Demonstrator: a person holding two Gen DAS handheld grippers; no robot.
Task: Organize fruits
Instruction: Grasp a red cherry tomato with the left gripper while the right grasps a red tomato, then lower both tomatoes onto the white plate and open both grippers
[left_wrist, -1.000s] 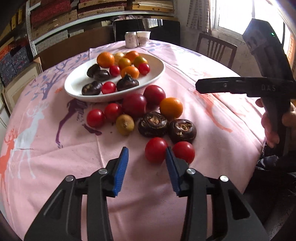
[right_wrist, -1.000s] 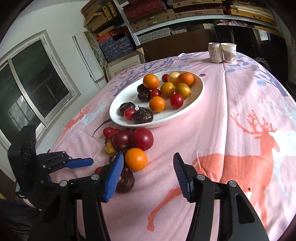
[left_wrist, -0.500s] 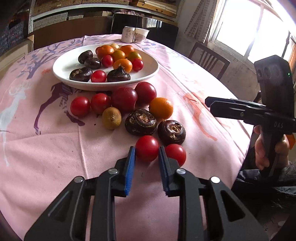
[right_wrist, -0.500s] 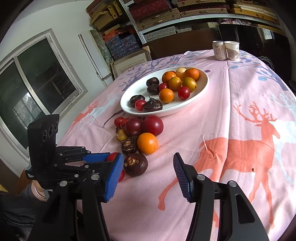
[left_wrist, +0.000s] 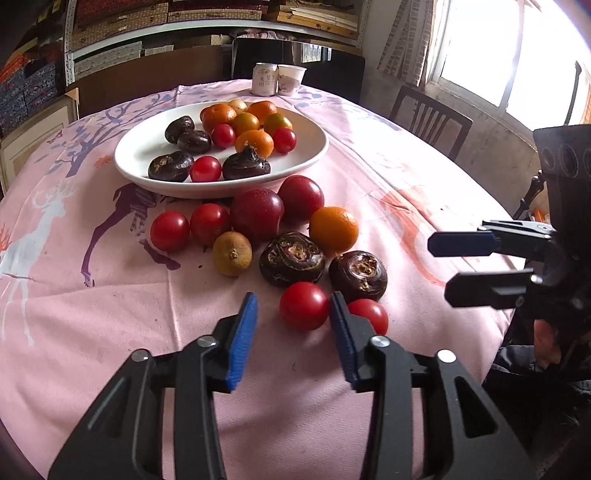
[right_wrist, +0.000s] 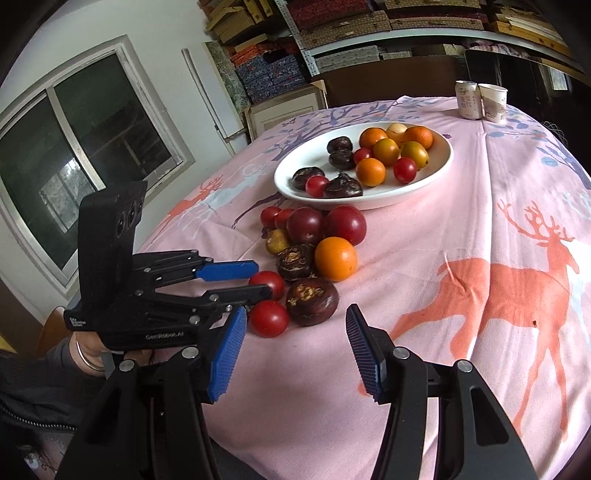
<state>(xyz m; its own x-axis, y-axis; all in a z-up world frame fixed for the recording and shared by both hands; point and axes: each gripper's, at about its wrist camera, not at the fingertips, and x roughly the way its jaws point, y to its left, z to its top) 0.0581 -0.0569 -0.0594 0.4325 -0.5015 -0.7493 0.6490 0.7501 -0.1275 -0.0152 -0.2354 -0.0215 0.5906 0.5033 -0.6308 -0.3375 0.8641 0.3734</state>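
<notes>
A white oval plate (left_wrist: 140, 155) (right_wrist: 436, 173) holds several oranges, cherry tomatoes and dark water chestnuts. In front of it loose fruit lies on the pink cloth: plums (left_wrist: 256, 214), an orange (left_wrist: 333, 230), chestnuts (left_wrist: 291, 258), a small brown fruit (left_wrist: 232, 253) and cherry tomatoes. My left gripper (left_wrist: 293, 317) (right_wrist: 243, 282) is open, its jaws on either side of a cherry tomato (left_wrist: 304, 305) without touching it. A second tomato (left_wrist: 371, 314) lies just right of it. My right gripper (right_wrist: 295, 343) (left_wrist: 476, 264) is open and empty, near the table's edge.
A can (left_wrist: 264, 79) and a paper cup (left_wrist: 291, 79) stand at the table's far edge. A wooden chair (left_wrist: 428, 122) stands at the right by the window. Shelves with boxes line the back wall.
My left gripper narrowed around the near cherry tomato half a second ago and has opened wider again. The right gripper has drawn back toward the table's near edge.
</notes>
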